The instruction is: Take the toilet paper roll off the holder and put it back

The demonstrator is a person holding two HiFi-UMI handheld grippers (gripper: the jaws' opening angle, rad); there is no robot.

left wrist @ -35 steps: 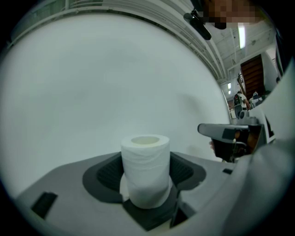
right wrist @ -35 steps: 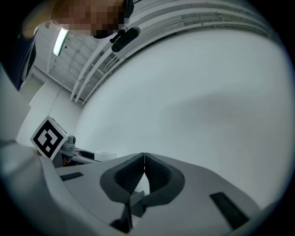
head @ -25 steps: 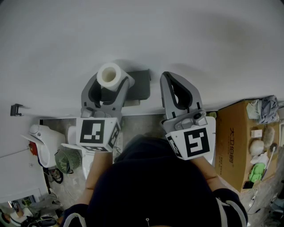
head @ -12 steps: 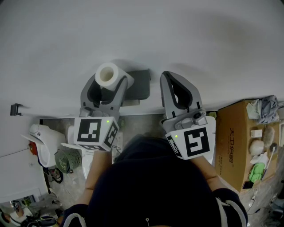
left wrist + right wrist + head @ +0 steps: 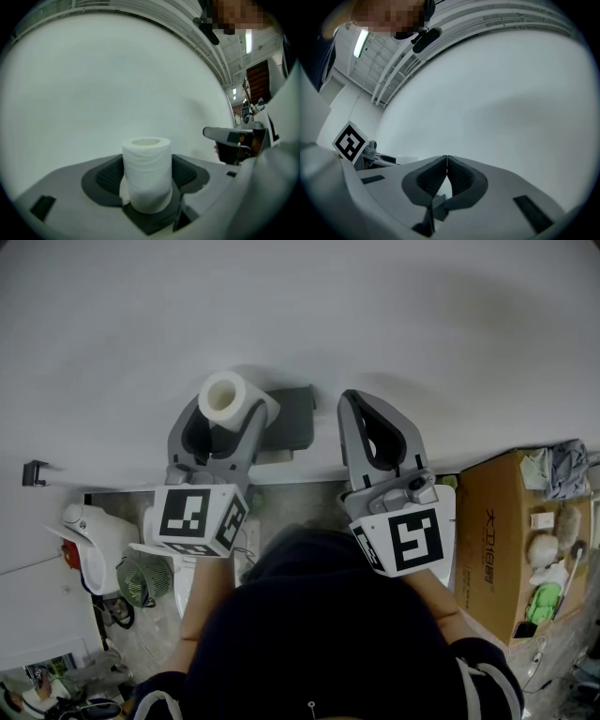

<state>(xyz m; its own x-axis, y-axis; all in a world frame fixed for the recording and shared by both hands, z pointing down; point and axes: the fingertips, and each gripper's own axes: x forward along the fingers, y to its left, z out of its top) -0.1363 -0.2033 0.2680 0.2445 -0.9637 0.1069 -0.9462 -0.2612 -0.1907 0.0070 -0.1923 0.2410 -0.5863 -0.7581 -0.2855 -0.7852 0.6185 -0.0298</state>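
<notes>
White toilet paper roll (image 5: 146, 173): upright, clamped between left tongs (image 5: 230, 416)
Right tongs (image 5: 446, 163): pressed together, facing wall (image 5: 511, 93)

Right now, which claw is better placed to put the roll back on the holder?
Left. The left claw is shut on the roll, right beside the dark holder on the wall. The right claw is shut and empty, so it would need a handover first.
</notes>
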